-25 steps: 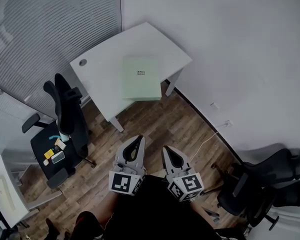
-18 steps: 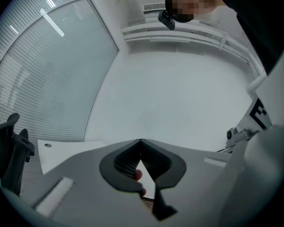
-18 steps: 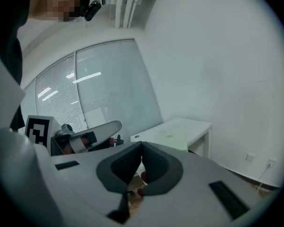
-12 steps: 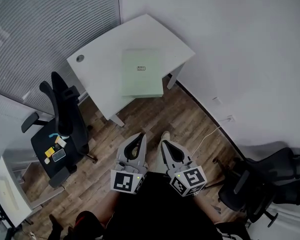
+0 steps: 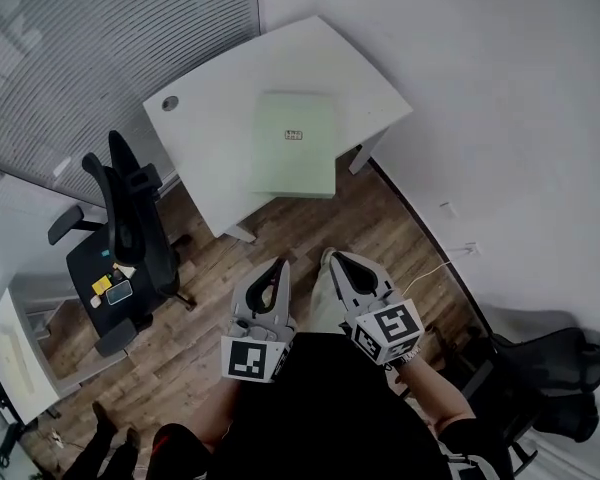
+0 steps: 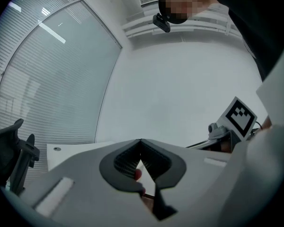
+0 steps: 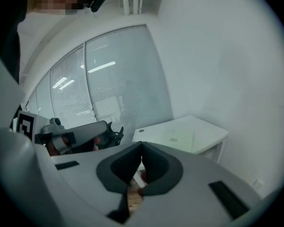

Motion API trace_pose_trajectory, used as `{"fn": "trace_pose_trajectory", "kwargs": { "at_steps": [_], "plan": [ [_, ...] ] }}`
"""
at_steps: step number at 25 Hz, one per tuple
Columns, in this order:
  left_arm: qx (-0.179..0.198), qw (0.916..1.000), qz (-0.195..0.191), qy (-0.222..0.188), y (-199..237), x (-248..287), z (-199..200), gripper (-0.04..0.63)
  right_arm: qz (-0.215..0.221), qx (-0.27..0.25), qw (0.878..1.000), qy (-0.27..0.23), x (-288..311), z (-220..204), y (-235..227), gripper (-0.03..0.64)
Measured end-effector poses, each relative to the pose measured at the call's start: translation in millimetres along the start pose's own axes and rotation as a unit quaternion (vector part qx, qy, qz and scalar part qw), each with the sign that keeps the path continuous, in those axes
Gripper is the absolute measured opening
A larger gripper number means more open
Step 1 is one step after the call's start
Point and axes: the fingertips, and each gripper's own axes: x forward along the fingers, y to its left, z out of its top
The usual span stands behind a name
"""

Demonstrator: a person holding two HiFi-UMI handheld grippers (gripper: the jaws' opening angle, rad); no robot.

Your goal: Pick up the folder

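A pale green folder [image 5: 296,142] lies flat on the white desk [image 5: 210,128], its near edge hanging over the desk's front rim. In the right gripper view the folder [image 7: 179,138] shows as a faint sheet on the desk [image 7: 206,135]. My left gripper [image 5: 278,266] and right gripper [image 5: 336,259] hover side by side over the wooden floor, well short of the desk. Both have their jaws shut with nothing between them. The left gripper [image 6: 140,141] points level toward the wall. The right gripper [image 7: 142,144] points slightly downward toward the desk.
A black office chair [image 5: 130,238] with small items on its seat stands left of the desk. Another black chair [image 5: 555,388] stands at the right by the wall. A white cable [image 5: 435,268] runs along the floor. A second white table [image 5: 15,363] sits at the far left.
Both grippers have moved forward toward the desk, the right one farther and turned slightly. The desk and folder now sit closer in the head view.
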Motion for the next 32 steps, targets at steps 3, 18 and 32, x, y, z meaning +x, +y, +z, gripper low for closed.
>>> {"fn": "trace_pose_trajectory", "kwargs": {
  "at_steps": [3, 18, 32],
  "plan": [
    [0.008, 0.9998, 0.018, -0.008, 4, 19, 2, 0.005, 0.021, 0.011, 1.0, 0.011, 18, 1, -24, -0.002],
    [0.009, 0.9916, 0.125, -0.033, 5, 104, 18, 0.005, 0.116, 0.121, 0.983, 0.082, 110, -18, -133, -0.001],
    [-0.011, 0.98, 0.198, -0.017, -18, 133, -7, 0.005, 0.119, 0.317, 0.926, 0.168, 152, -107, -200, 0.0]
  ]
}}
